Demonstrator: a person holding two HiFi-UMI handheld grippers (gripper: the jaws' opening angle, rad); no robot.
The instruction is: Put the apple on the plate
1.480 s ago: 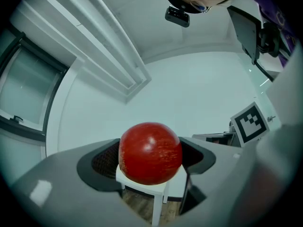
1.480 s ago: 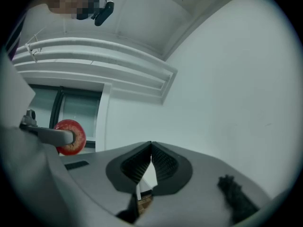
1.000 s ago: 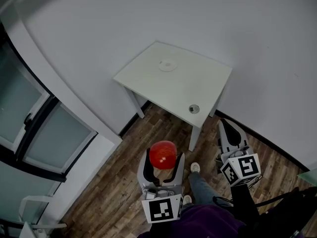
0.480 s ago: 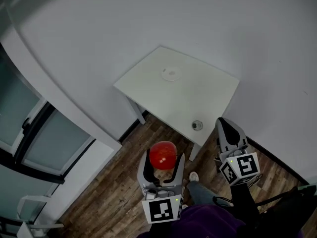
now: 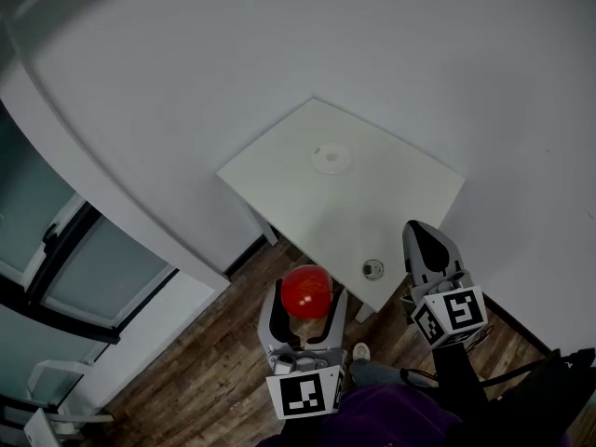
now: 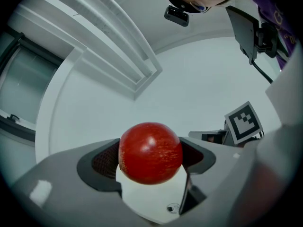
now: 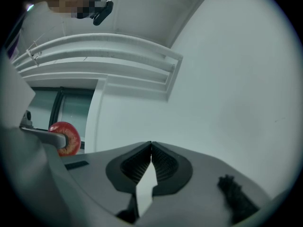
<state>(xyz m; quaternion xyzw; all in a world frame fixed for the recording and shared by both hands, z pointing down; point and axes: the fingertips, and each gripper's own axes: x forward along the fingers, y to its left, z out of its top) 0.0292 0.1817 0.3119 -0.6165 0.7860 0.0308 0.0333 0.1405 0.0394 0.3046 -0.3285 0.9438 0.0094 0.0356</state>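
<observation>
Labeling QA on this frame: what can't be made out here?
- Small round object near the table's front edge: head view, too small to identify.
- Plate: head view, too small to tell whether anything is on it; not seen in either gripper view.
- Apple sides: left gripper view, covered by the pads of the left tongs.
- Table legs: head view, mostly hidden under the tabletop.

Left tool (image 5: 307, 296) clamped, right tool (image 5: 417, 232) closed.
</observation>
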